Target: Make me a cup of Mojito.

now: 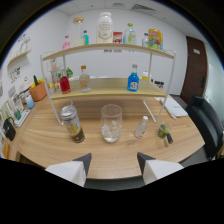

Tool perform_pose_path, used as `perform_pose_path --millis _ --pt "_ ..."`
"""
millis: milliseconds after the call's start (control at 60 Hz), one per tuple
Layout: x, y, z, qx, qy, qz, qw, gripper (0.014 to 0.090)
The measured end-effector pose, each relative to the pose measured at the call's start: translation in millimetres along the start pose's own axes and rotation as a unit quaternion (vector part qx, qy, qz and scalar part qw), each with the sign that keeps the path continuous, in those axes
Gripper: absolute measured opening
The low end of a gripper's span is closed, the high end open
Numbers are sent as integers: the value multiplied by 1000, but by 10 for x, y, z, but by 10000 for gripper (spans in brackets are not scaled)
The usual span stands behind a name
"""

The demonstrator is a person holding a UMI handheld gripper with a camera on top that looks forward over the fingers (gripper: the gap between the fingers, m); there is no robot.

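A clear glass [111,123] with ice at its bottom stands on the wooden table [50,145], beyond my fingers and about midway between them. To its left a tall drink can [72,124] stands slightly tilted in the picture. To its right a small clear bottle [142,127] stands, and further right a small green bottle [163,131]. My gripper [114,159] is open, its two fingertips [84,161] apart with nothing between them, well short of the glass.
A two-level shelf [107,90] behind the glass carries a blue bottle [133,80], a red bottle [65,83], a clear bottle [84,79] and several more bottles on top. An orange pot [38,91] stands at the left. A dark chair [207,120] is at the right.
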Motion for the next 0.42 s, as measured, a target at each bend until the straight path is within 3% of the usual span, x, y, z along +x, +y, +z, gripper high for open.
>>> perform_pose_path --millis 417 --pt "26 -44 8 2 -23 -16 1000 856"
